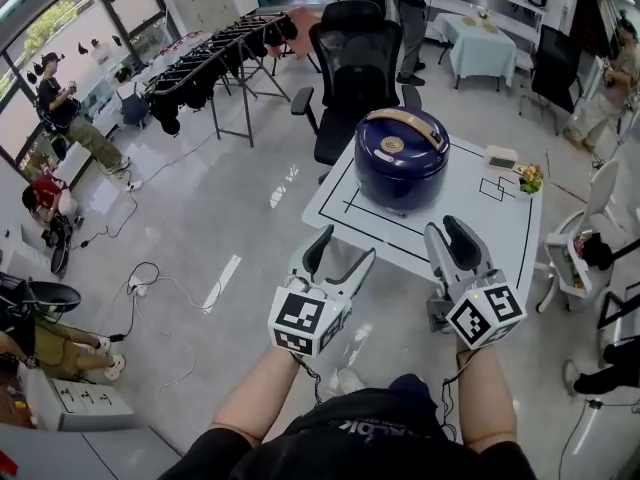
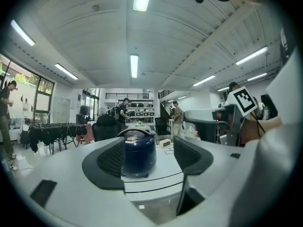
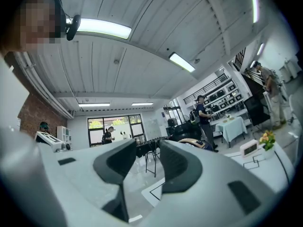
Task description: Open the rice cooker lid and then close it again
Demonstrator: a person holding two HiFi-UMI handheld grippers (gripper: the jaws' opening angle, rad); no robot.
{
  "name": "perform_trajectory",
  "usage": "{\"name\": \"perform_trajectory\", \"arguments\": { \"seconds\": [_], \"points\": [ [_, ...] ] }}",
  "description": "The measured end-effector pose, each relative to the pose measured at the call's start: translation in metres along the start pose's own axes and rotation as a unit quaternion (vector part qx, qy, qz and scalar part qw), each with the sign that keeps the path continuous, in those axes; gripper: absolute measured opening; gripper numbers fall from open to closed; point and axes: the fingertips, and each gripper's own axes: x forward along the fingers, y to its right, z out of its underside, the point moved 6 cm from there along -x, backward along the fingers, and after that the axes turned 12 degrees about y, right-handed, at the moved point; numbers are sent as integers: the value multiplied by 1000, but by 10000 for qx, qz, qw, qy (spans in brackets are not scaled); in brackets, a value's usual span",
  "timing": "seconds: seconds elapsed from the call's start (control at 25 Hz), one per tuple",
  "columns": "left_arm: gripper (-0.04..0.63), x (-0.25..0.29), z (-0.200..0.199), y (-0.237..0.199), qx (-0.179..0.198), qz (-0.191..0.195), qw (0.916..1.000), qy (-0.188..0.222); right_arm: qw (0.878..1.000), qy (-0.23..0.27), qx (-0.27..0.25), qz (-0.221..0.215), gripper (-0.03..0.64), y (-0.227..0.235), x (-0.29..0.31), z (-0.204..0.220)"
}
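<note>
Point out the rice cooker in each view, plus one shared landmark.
Head view: cooker upper centre, on the table.
Left gripper view: cooker at centre, seen beyond the open jaws.
Right gripper view: only its top shows, over the right jaw.
Shared landmark: white box, right of the cooker.

The left gripper is held level, a little way in front of the rice cooker, and points at it. Its jaws are wide apart and grip nothing. The right gripper is beside it, nearer the cooker's right side, with its jaws apart and empty too. The left forearm and the right forearm reach forward side by side.
</note>
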Motion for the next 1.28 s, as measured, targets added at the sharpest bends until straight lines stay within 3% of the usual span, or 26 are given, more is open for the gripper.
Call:
{"name": "perform_trajectory", "arguments": {
  "seconds": [0.4,1.28],
  "points": [
    [311,35,11,-27,-44,63,9999,-67,9999,-50,116,82,141,27,34,5],
    [319,199,18,-54,250,-42,9997,-53,9995,-18,296,-142,141,163,129,-2]
  ]
}}
